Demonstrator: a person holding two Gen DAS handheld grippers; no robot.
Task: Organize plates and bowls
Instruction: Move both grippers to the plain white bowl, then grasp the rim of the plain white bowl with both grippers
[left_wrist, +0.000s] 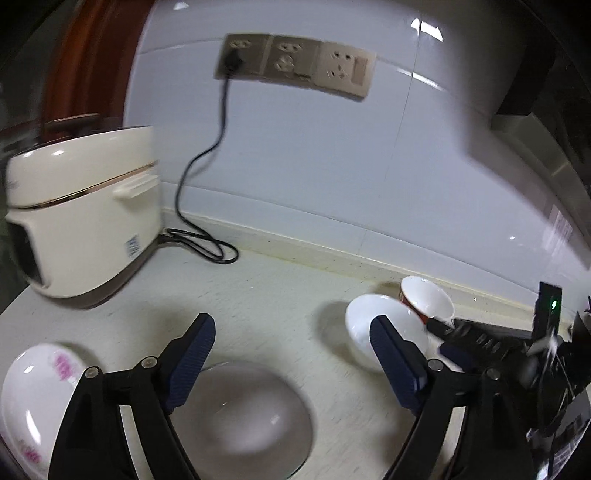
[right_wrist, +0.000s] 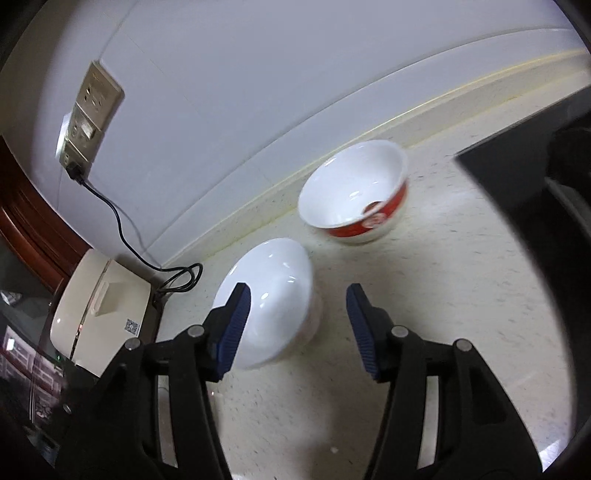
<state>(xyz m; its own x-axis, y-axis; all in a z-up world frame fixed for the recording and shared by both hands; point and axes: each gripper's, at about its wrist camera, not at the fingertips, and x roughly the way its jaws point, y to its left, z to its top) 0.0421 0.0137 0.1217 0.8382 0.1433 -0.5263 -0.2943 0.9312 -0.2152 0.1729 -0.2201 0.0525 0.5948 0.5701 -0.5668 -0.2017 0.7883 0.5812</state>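
Observation:
My left gripper (left_wrist: 291, 332) is open and empty above a clear glass bowl (left_wrist: 243, 413) on the pale counter. A white bowl with pink print (left_wrist: 33, 398) lies at the lower left. To the right stand a plain white bowl (left_wrist: 369, 325) and a red-banded bowl (left_wrist: 428, 295), with my right gripper (left_wrist: 437, 338) reaching in beside them. In the right wrist view my right gripper (right_wrist: 299, 295) is open. The plain white bowl (right_wrist: 273, 291) sits just ahead of its left finger, and neither pad presses on it. The red-banded bowl (right_wrist: 354, 192) stands farther back.
A cream rice cooker (left_wrist: 85, 218) stands at the left, its black cord (left_wrist: 199, 243) running up to a wall socket strip (left_wrist: 295, 62). The tiled wall closes the back of the counter. A dark stove surface (right_wrist: 517, 166) lies at the right.

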